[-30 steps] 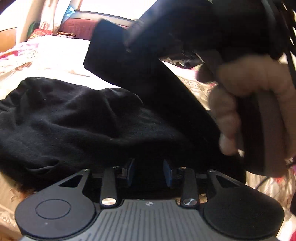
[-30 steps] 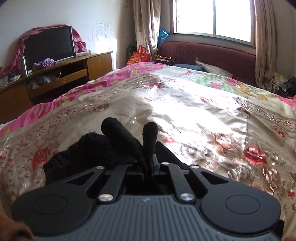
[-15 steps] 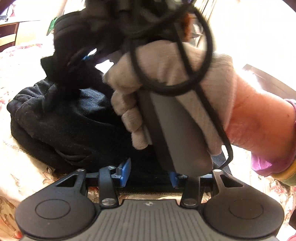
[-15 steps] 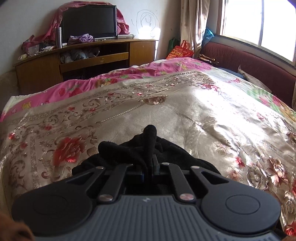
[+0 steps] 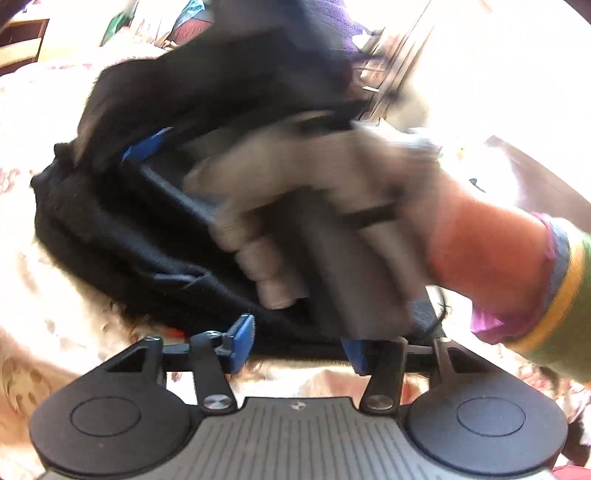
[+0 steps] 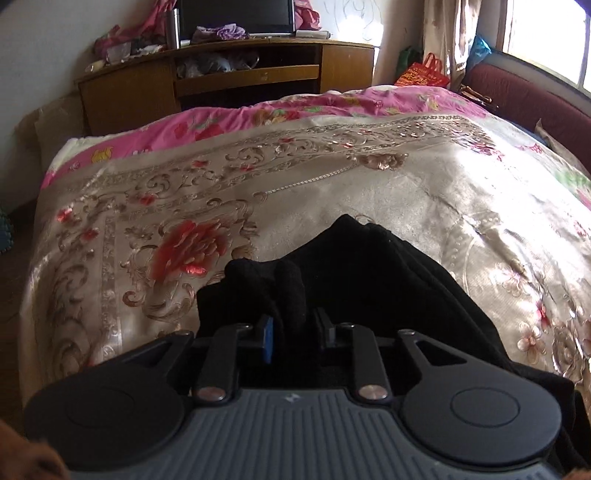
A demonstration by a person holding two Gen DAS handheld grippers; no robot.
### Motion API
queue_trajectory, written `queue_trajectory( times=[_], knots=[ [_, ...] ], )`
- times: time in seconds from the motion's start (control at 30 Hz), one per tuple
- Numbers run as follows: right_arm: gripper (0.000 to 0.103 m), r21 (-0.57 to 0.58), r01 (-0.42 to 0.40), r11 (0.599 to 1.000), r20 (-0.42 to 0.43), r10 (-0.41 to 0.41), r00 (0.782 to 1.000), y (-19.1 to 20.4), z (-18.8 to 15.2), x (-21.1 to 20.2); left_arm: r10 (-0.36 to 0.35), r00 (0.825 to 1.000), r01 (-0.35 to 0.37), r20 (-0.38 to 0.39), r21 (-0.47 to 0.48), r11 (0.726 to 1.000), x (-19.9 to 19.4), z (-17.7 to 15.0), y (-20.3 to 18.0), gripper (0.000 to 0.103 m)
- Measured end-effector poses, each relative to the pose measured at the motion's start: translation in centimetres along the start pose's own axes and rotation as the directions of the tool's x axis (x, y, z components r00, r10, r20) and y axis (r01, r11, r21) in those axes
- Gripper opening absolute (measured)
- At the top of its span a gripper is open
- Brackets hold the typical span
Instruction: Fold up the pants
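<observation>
The black pants (image 5: 122,229) lie bunched on the flowered bedspread (image 5: 44,295). My left gripper (image 5: 297,347) sits at their near edge. Its jaws are opening, blue pads wide apart, and the hem lies between them untouched. Above the pile, a gloved hand (image 5: 314,166) holds the blurred right gripper, one blue pad (image 5: 147,146) showing against the cloth. In the right wrist view the right gripper (image 6: 295,332) points down at the pants (image 6: 369,280). Its jaws are opening too, with a loose roll of black cloth (image 6: 291,291) standing between the pads.
The gold and pink bedspread (image 6: 332,177) stretches ahead and to both sides of the pile. Beyond the bed's far end stand a wooden cabinet (image 6: 229,81) and a television (image 6: 236,16). A dark red sofa (image 6: 524,96) runs under the window on the right.
The right gripper came down over the pile and its shut jaws parted around the cloth fold. The left jaws widened and the pants edge slipped out of their grip.
</observation>
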State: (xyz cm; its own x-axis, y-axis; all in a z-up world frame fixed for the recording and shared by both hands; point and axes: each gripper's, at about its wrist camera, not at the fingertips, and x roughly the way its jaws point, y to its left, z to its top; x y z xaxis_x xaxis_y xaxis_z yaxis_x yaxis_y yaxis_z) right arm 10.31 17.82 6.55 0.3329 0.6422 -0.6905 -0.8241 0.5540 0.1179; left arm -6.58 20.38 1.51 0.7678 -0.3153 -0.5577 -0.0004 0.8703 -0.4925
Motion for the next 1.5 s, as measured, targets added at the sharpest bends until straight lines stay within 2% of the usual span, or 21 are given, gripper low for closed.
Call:
queue_trajectory(
  times=[0.1, 0.23, 0.3, 0.37, 0.47, 0.5, 0.53, 0.63, 0.67, 0.73, 0.83, 0.9, 0.97, 1.03, 1.1, 1.17, 1.23, 1.3, 1.33, 1.4, 1.5],
  knots=[
    [0.028, 0.098, -0.016, 0.995, 0.099, 0.007, 0.995, -2.3, -0.5, -4.7, 0.004, 1.000, -0.004, -0.007, 0.003, 1.000, -0.6, 0.0, 0.3, 0.066],
    [0.030, 0.199, 0.082, 0.976, 0.180, -0.119, 0.976, -6.3, -3.3, -10.5, 0.064, 0.998, -0.064, 0.004, 0.080, 0.995, -2.3, 0.0, 0.1, 0.065],
    [0.030, 0.221, 0.176, 0.959, 0.161, -0.214, 0.963, -8.4, -5.4, -12.0, 0.093, 0.995, -0.096, 0.030, 0.140, 0.985, -2.6, 0.7, -0.3, 0.066],
    [0.030, 0.248, 0.267, 0.931, 0.091, -0.297, 0.951, -10.4, -7.8, -12.6, 0.125, 0.990, -0.137, 0.071, 0.205, 0.969, -2.1, 1.8, -1.1, 0.066],
    [0.030, 0.303, 0.302, 0.904, 0.013, -0.321, 0.947, -12.8, -11.2, -12.5, 0.153, 0.976, -0.194, 0.154, 0.302, 0.933, -0.2, 3.7, -1.9, 0.068],
    [0.030, 0.322, 0.338, 0.884, -0.018, -0.351, 0.936, -13.7, -12.1, -12.2, 0.155, 0.973, -0.205, 0.173, 0.322, 0.924, 0.7, 4.9, -1.5, 0.070],
    [0.030, 0.350, 0.356, 0.866, -0.042, -0.365, 0.930, -14.6, -12.8, -12.1, 0.165, 0.971, -0.215, 0.170, 0.336, 0.917, 1.9, 5.3, -1.3, 0.079],
    [0.029, 0.468, 0.337, 0.817, -0.050, -0.357, 0.933, -17.1, -14.7, -12.8, 0.300, 0.953, -0.289, 0.026, 0.361, 0.887, 7.0, 5.8, 1.0, 0.080],
    [0.028, 0.500, 0.316, 0.806, -0.028, -0.350, 0.936, -17.7, -15.2, -13.8, 0.300, 0.954, -0.280, 0.003, 0.368, 0.887, 6.8, 5.5, 1.2, 0.080],
    [0.031, 0.538, 0.300, 0.788, 0.021, -0.368, 0.930, -18.1, -16.0, -15.7, 0.294, 0.956, -0.273, 0.004, 0.385, 0.882, 5.5, 5.3, 1.1, 0.080],
    [0.038, 0.587, 0.263, 0.766, 0.064, -0.368, 0.928, -18.9, -17.5, -17.8, 0.339, 0.940, -0.321, 0.028, 0.402, 0.857, 4.9, 5.8, 0.2, 0.080],
    [0.038, 0.593, 0.230, 0.772, 0.071, -0.334, 0.940, -19.3, -18.1, -18.1, 0.340, 0.940, -0.325, 0.040, 0.418, 0.848, 5.1, 6.3, -0.4, 0.080],
    [0.043, 0.581, 0.232, 0.780, 0.036, -0.310, 0.950, -19.6, -18.7, -17.4, 0.339, 0.940, -0.320, 0.038, 0.442, 0.838, 5.6, 6.5, -0.7, 0.081],
    [0.045, 0.590, 0.214, 0.779, 0.022, -0.281, 0.959, -19.9, -19.3, -16.6, 0.371, 0.928, -0.330, 0.005, 0.471, 0.818, 6.8, 6.3, -1.1, 0.081],
    [0.045, 0.648, 0.191, 0.737, 0.017, -0.264, 0.964, -20.6, -20.2, -16.3, 0.398, 0.917, -0.343, -0.012, 0.485, 0.804, 7.6, 5.8, -0.9, 0.082],
    [0.045, 0.693, 0.145, 0.707, 0.047, -0.245, 0.969, -21.4, -20.5, -16.7, 0.402, 0.916, -0.346, -0.006, 0.497, 0.796, 7.5, 5.7, -1.1, 0.082],
    [0.046, 0.685, 0.146, 0.714, 0.053, -0.249, 0.967, -21.9, -20.5, -17.2, 0.402, 0.916, -0.345, -0.008, 0.496, 0.797, 7.3, 6.0, -1.2, 0.082],
    [0.047, 0.677, 0.124, 0.726, 0.046, -0.210, 0.977, -22.4, -20.5, -17.2, 0.403, 0.915, -0.350, 0.000, 0.499, 0.793, 7.2, 6.3, -1.1, 0.082],
    [0.047, 0.696, 0.091, 0.712, 0.044, -0.169, 0.985, -22.7, -20.7, -17.1, 0.409, 0.913, -0.359, 0.011, 0.502, 0.787, 7.2, 6.4, -1.1, 0.082],
    [0.049, 0.756, -0.003, 0.655, 0.075, -0.082, 0.994, -23.1, -21.5, -16.6, 0.422, 0.906, -0.378, 0.027, 0.501, 0.779, 7.4, 6.6, -0.8, 0.082],
    [0.059, 0.824, -0.103, 0.558, 0.150, -0.039, 0.988, -23.1, -22.9, -15.7, 0.422, 0.906, -0.379, 0.026, 0.490, 0.785, 7.7, 6.8, -0.2, 0.083]
  ],
)
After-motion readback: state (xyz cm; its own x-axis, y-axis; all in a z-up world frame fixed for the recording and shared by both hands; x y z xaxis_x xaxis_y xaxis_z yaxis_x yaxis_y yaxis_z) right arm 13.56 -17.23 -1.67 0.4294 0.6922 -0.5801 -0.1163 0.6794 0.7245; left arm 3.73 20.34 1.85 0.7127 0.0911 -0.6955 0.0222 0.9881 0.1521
